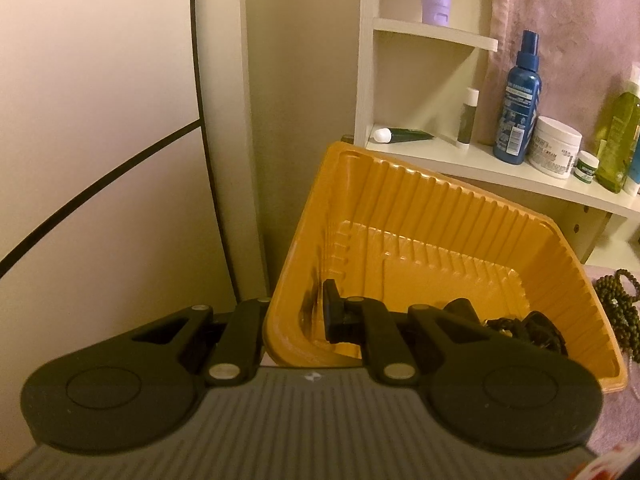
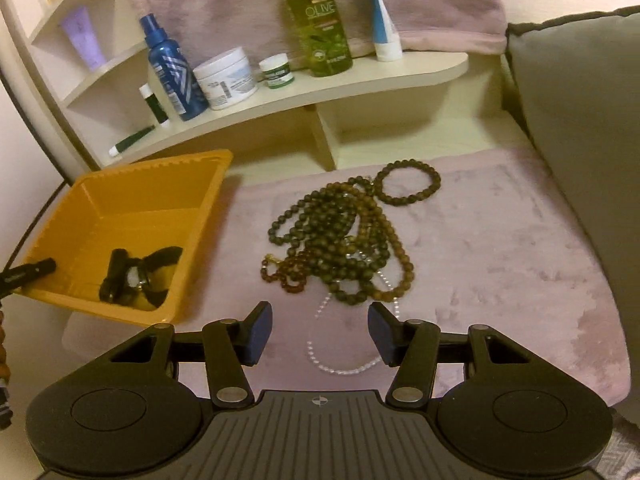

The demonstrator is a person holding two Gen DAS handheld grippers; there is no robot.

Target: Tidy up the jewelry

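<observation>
Only the right wrist view is showing the bead necklaces (image 2: 340,236) piling on the pink mat (image 2: 500,248), beside the orange tray (image 2: 208,216). The right gripper (image 2: 318,334) is hovering over a clear bead strand (image 2: 344,368), fingers released, with bare mat lying rightward. The left gripper (image 1: 296,312) is clenching the orange tray's (image 1: 440,216) near rim, tilting it; dark items (image 1: 532,330) are lying inside.

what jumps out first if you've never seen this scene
The orange tray, tipped up at left with its edge in the left claw and a watch inside. Next the heap of dark beads on the pink mat, just ahead of the open right claw.
</observation>
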